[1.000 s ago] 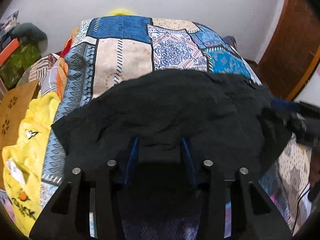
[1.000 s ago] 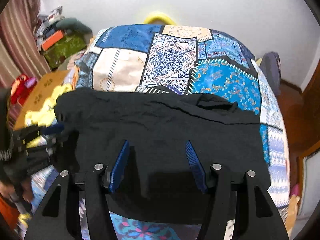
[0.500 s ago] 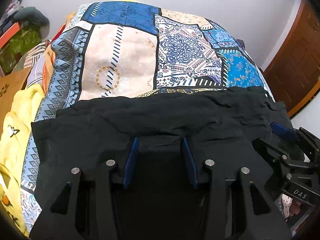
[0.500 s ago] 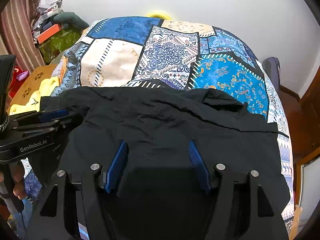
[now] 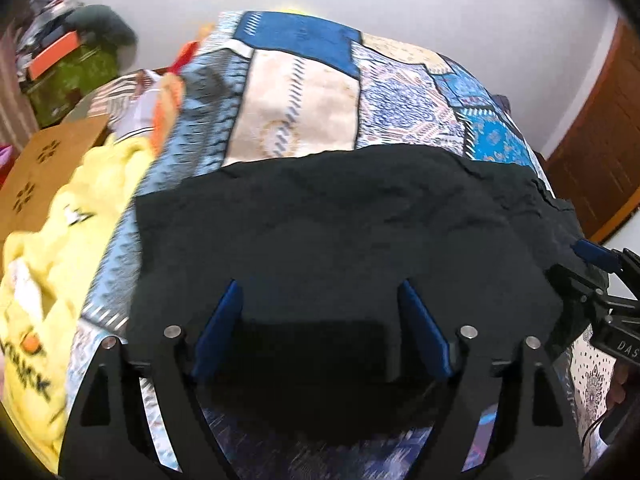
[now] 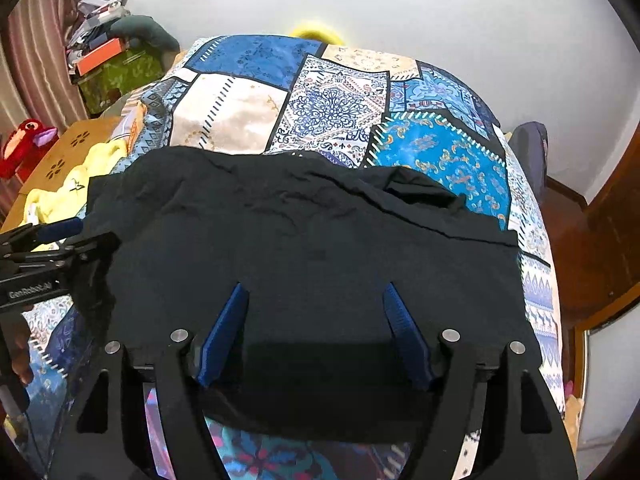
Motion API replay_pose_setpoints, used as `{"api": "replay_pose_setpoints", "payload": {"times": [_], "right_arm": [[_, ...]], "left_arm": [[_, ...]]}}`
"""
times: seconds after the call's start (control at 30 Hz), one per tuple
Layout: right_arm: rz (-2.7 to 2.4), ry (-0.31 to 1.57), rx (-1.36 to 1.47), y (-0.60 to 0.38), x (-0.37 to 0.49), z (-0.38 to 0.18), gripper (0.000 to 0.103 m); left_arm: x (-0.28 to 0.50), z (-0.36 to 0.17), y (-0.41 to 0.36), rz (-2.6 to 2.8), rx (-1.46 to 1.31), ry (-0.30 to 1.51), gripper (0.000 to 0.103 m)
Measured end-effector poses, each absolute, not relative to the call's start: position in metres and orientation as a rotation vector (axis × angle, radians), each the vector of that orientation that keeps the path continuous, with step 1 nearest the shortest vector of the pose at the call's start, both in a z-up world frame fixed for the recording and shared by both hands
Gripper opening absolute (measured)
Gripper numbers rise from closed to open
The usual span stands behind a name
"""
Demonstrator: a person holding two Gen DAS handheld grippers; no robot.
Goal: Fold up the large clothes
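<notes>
A large black garment (image 5: 340,216) lies spread flat on the patchwork bedspread (image 5: 304,92), wide from left to right; it also shows in the right wrist view (image 6: 304,248) with a rumpled fold at its far right. My left gripper (image 5: 320,288) is open, its blue pads wide apart just above the garment's near edge, holding nothing. My right gripper (image 6: 316,292) is also open and empty above the near edge. Each gripper shows at the other view's side edge, the right one (image 5: 596,276) and the left one (image 6: 48,248).
A yellow garment (image 5: 44,264) hangs off the bed's left side next to a brown cardboard box (image 5: 36,168). Clutter and a green box (image 6: 116,68) stand at the far left. A wooden door (image 5: 600,148) is on the right. The white wall is behind the bed.
Both grippers' pads have spread wider apart. The left wrist view has pulled back and up, showing more of the bed's left side. The garment lies flat on the bed.
</notes>
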State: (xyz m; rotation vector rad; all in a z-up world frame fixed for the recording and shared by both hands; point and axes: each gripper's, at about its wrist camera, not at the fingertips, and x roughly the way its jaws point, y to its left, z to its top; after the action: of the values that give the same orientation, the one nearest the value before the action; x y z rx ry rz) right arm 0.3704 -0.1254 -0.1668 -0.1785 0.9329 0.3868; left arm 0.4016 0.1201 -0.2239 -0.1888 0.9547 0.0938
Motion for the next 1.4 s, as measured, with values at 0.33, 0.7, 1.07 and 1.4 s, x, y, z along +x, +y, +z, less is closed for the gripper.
{"api": "replay_pose_setpoints", "payload": {"times": [0.33, 0.7, 1.07, 1.4], "right_arm": [[0.406, 0.928, -0.203, -0.120, 0.349, -0.150, 0.069], [0.388, 0.961, -0.257, -0.112, 0.358, -0.179, 0.079], [0.417, 0.949, -0.227, -0.117, 0.358, -0.186, 0.085], [0.432, 0.965, -0.191, -0.122, 0.363, -0.192, 0.090]], "left_arm": [[0.346, -0.203, 0.153, 0.153, -0.274, 0.900, 0.081], [0.306, -0.267, 0.207, 0.055, -0.878, 0.940, 0.082], [0.331, -0.323, 0.207, -0.020, -1.208, 0.888, 0.092], [0.364, -0.326, 0.213, 0.134, -1.227, 0.776, 0.103]]}}
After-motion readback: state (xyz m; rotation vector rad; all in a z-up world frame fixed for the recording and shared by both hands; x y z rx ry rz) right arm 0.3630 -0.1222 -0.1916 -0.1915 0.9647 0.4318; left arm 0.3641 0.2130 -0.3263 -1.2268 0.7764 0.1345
